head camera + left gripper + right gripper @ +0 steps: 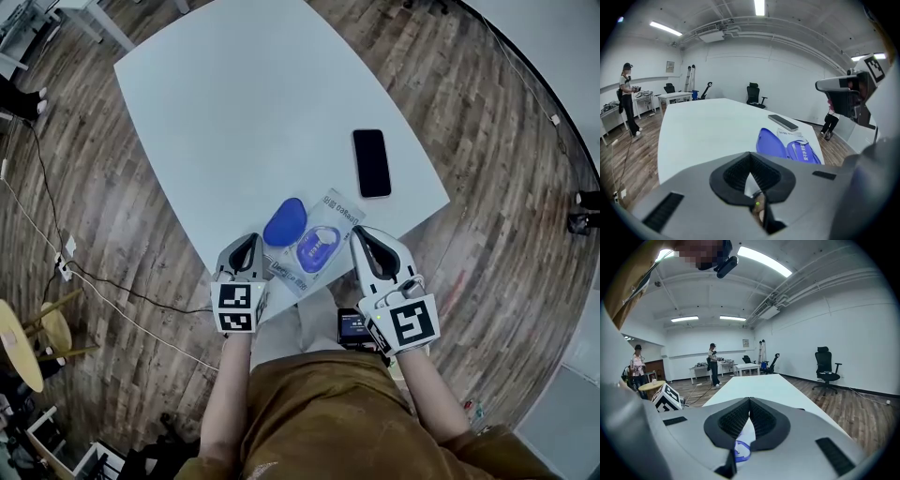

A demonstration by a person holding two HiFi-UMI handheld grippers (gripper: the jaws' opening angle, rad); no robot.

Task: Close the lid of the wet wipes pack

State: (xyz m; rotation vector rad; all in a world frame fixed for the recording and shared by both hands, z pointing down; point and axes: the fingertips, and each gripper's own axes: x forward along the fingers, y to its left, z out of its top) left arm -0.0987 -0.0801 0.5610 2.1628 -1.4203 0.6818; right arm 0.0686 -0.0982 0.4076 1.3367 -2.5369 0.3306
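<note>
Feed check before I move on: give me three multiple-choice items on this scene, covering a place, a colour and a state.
1. Where is the phone? A) on the table beyond the pack B) on top of the pack C) left of the pack
2. What colour is the lid? A) red B) blue C) green
3. How is the lid? A) shut B) torn off C) flipped open
Answers: 1 A, it lies past the pack; 2 B, blue in the head view; 3 C, it lies back beside the opening.
</note>
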